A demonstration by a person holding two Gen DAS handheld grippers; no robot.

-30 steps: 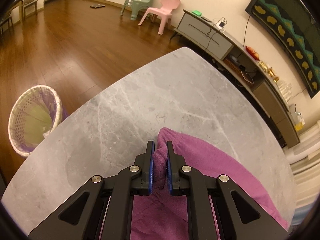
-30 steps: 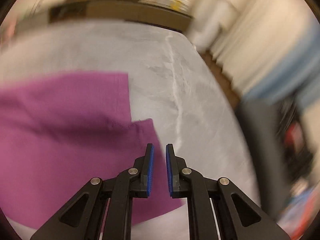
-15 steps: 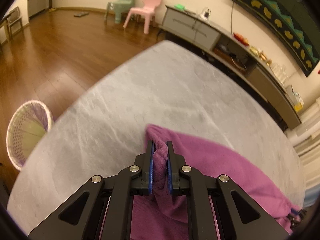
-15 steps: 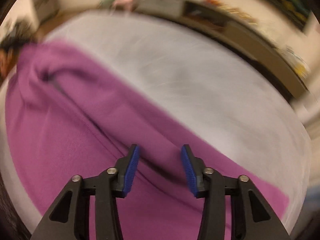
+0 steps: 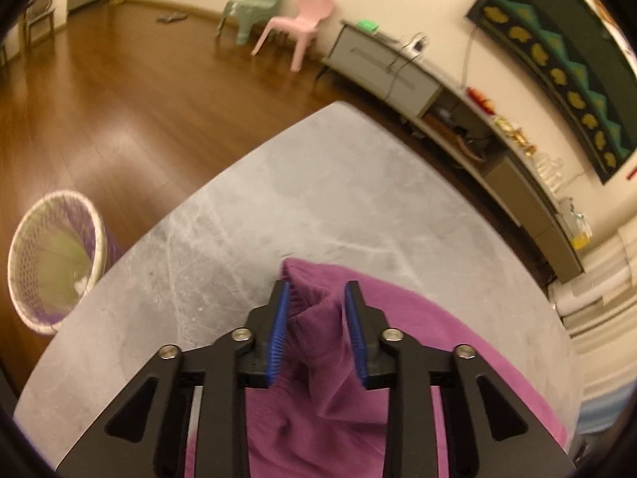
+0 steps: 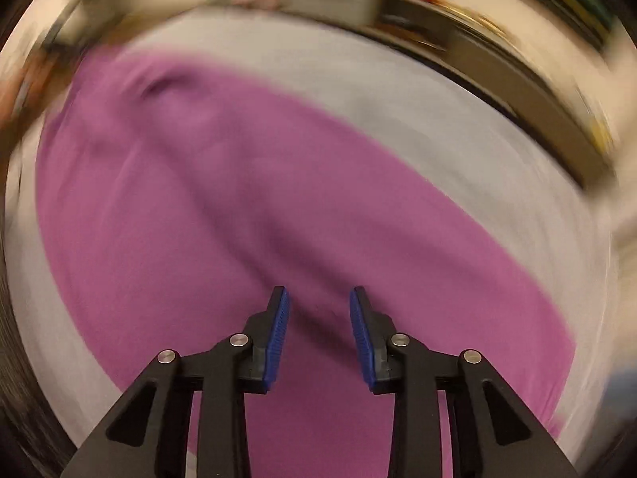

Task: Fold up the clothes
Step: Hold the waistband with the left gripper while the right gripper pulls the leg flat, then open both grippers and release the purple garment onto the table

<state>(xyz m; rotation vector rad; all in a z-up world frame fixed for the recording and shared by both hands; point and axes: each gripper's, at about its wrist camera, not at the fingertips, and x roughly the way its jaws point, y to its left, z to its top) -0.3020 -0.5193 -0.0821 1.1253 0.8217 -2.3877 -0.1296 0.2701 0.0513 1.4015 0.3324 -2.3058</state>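
A purple garment (image 5: 418,342) lies on the grey marble table (image 5: 318,199). In the left wrist view my left gripper (image 5: 317,294) is open, and a bunched fold of the garment (image 5: 314,318) stands loose between its blue pads (image 5: 280,318). In the blurred right wrist view the garment (image 6: 239,207) spreads wide across the table (image 6: 438,119). My right gripper (image 6: 318,298) is open and empty just above the cloth.
A white mesh basket (image 5: 51,263) stands on the wooden floor left of the table. A long low cabinet (image 5: 458,99) runs along the wall behind the table, with a pink chair (image 5: 298,28) and a green chair (image 5: 251,4) farther back.
My left gripper has opened and let go of the purple fold it was pinching. My right gripper opened and swung over the middle of the garment.
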